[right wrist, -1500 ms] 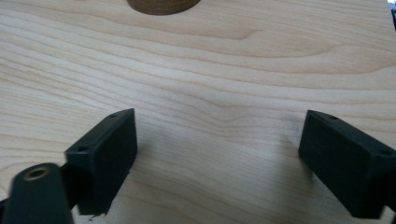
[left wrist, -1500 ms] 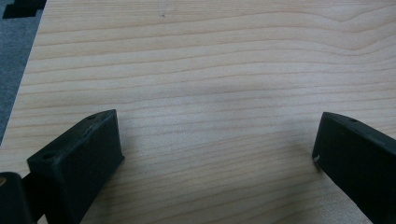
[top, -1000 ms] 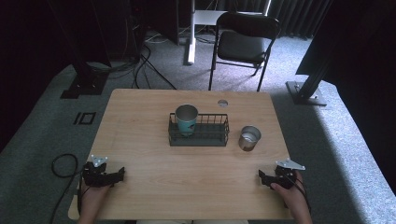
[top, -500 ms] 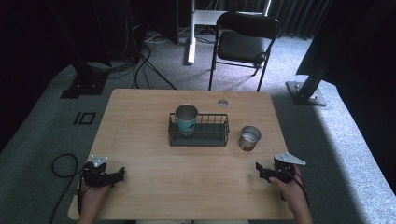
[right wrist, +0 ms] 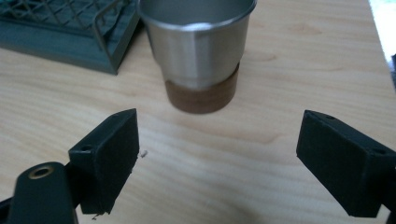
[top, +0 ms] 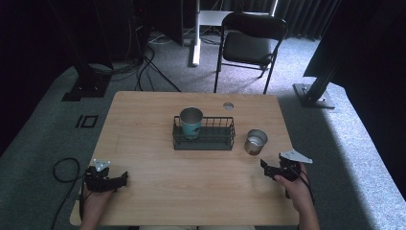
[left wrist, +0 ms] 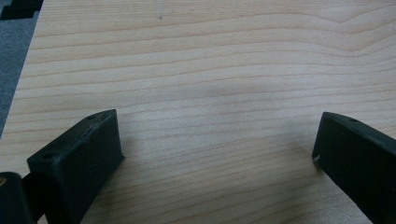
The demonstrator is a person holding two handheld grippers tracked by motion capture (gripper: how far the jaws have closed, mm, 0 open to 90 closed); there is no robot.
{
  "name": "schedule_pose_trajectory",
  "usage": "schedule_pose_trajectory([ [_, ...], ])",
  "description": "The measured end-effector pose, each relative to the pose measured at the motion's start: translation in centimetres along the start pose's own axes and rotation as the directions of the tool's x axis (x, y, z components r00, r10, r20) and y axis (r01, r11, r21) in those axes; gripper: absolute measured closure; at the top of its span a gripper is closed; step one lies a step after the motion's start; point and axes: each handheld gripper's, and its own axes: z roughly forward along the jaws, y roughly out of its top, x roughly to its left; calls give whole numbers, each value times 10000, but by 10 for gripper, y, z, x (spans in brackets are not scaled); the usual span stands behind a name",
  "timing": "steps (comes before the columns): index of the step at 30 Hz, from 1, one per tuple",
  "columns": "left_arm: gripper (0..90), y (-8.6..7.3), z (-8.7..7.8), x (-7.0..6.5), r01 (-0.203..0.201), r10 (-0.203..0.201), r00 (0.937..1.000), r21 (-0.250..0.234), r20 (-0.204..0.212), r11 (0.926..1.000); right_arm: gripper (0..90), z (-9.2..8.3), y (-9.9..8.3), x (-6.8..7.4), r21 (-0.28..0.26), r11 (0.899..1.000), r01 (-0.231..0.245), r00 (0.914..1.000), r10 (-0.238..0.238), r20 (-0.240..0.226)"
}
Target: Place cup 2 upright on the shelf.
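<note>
Just ahead of the right gripper (top: pixel 269 168) stood a steel cup with a brown base (top: pixel 255 141), upright on the wooden table (top: pixel 143 124) and a little to the right of the wire rack (top: pixel 204 139). The right gripper's jaws were spread wide with nothing between them; in the right gripper view the cup (right wrist: pixel 198 51) sat centred beyond the gap, near but not touched, with a corner of the rack (right wrist: pixel 70 28) at upper left. A second cup, teal with a steel rim (top: pixel 191 121), stood upright inside the left end of the rack. The left gripper (top: pixel 119 179) lay low near the table's front left corner, well apart from the rack and both cups; its jaws were likewise parted wide over bare wood grain in the left gripper view (left wrist: pixel 215 154), holding nothing.
</note>
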Motion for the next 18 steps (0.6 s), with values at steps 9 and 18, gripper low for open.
schedule_pose_trajectory([
  [9,19,0,0,0,2,-2,10000,-4,1,10000,126,5,13,-3,-335,9993,143,9999,-144,-18],
  [18,19,0,0,0,-8,8,10000,4,2,10000,126,15,24,-4,-604,9980,203,9994,-219,-268],
])
